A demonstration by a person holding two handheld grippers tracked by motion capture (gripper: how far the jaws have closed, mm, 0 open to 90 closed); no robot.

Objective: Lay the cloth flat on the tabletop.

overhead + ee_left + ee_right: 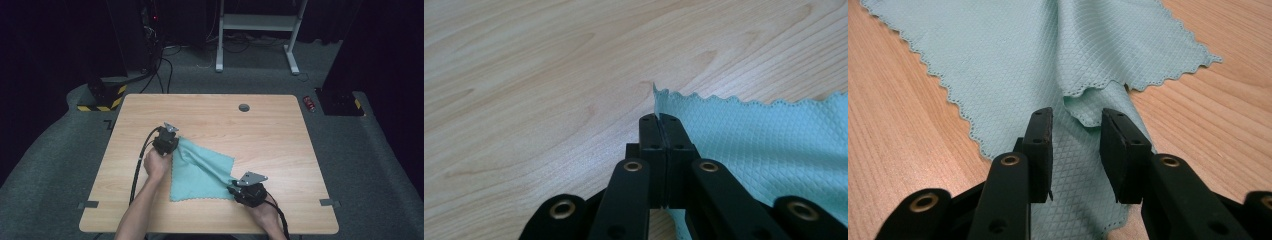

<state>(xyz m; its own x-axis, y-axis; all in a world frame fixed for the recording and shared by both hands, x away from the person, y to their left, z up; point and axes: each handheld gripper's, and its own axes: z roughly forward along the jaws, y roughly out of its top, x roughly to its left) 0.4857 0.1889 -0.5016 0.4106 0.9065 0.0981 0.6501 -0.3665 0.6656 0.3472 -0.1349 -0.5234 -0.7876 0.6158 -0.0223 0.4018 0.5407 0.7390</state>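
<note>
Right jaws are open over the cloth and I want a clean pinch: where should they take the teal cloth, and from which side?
Grip the teal cloth at its near corner, where a raised fold runs toward the right gripper. Come in low from the table's front edge; the fold likely gives the pads more to bite than flat fabric.

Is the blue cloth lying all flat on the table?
No. The cloth is mostly spread out, but one raised fold runs across it toward the right tongs, where a corner lies doubled over.
</note>
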